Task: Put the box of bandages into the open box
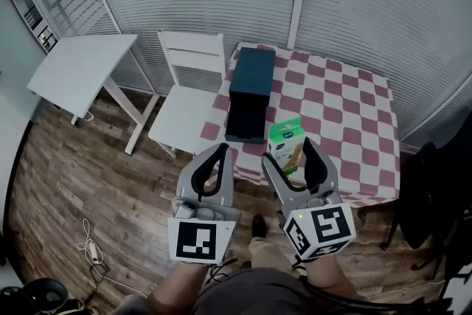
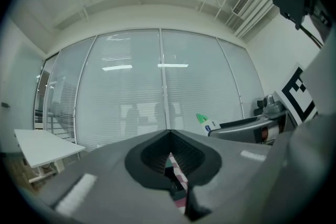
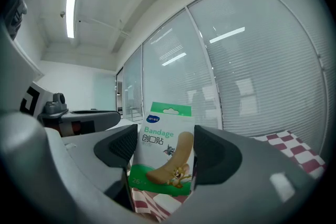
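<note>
My right gripper (image 1: 289, 153) is shut on the green and white box of bandages (image 1: 286, 143), holding it upright above the near edge of the checkered table (image 1: 346, 114). The right gripper view shows that box of bandages (image 3: 164, 152) clamped between the two jaws, its printed face toward the camera. The dark open box (image 1: 249, 92) lies on the table's left side, just beyond both grippers. My left gripper (image 1: 223, 153) is shut with nothing in it, near the open box's front end. In the left gripper view its jaws meet at the tips (image 2: 170, 134).
A white chair (image 1: 187, 96) stands against the table's left edge. A white side table (image 1: 81, 70) is further left on the wooden floor. Window blinds run behind the table. A dark chair back (image 1: 428, 195) shows at the right.
</note>
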`<state>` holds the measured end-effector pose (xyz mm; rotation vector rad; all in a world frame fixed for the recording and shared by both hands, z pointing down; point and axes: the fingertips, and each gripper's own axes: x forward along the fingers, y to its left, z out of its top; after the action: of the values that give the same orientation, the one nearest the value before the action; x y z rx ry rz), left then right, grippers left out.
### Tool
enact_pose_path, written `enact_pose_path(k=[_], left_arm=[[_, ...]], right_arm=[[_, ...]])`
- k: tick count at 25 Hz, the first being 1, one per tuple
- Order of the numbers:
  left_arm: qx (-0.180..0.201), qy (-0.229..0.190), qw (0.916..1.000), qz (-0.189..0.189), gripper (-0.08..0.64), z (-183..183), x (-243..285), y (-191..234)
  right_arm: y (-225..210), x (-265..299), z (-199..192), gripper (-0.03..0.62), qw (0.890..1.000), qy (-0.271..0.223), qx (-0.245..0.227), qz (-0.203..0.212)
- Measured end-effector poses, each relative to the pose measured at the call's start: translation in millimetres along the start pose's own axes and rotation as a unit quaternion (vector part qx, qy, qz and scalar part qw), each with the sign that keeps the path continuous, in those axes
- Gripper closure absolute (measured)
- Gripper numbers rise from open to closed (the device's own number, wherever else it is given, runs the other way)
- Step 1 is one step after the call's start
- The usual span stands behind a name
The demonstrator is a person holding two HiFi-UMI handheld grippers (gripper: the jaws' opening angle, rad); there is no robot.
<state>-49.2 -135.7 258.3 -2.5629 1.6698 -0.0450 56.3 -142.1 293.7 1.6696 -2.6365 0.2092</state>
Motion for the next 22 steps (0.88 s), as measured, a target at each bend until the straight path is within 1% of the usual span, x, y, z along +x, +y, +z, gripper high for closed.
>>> enact_pose_path(k=[5, 10, 17, 22], left_arm=[[0.001, 0.002, 0.9999, 0.015, 0.560, -4.3, 51.5, 18.5], [0.011, -0.010, 0.9994, 0.031, 0.560, 7.7, 91.3, 33.0], [0.025, -0.023, 0.9976, 0.060, 0.560, 22.9, 109.2, 54.0], [0.031, -0.025, 0.9970, 0.066, 0.560, 24.9, 117.0, 67.0]], right_arm=[[-24.0, 49.6, 3.7, 0.229, 1.000, 0.005, -0.001, 0.020], [-42.5, 90.7, 17.8, 0.229, 0.999, 0.001, -0.001, 0.041], [-49.6, 124.5, 40.4, 0.229, 0.998, -0.019, -0.004, 0.061], [-51.4, 143.7, 44.5, 0.229, 0.998, -0.024, 0.001, 0.063]])
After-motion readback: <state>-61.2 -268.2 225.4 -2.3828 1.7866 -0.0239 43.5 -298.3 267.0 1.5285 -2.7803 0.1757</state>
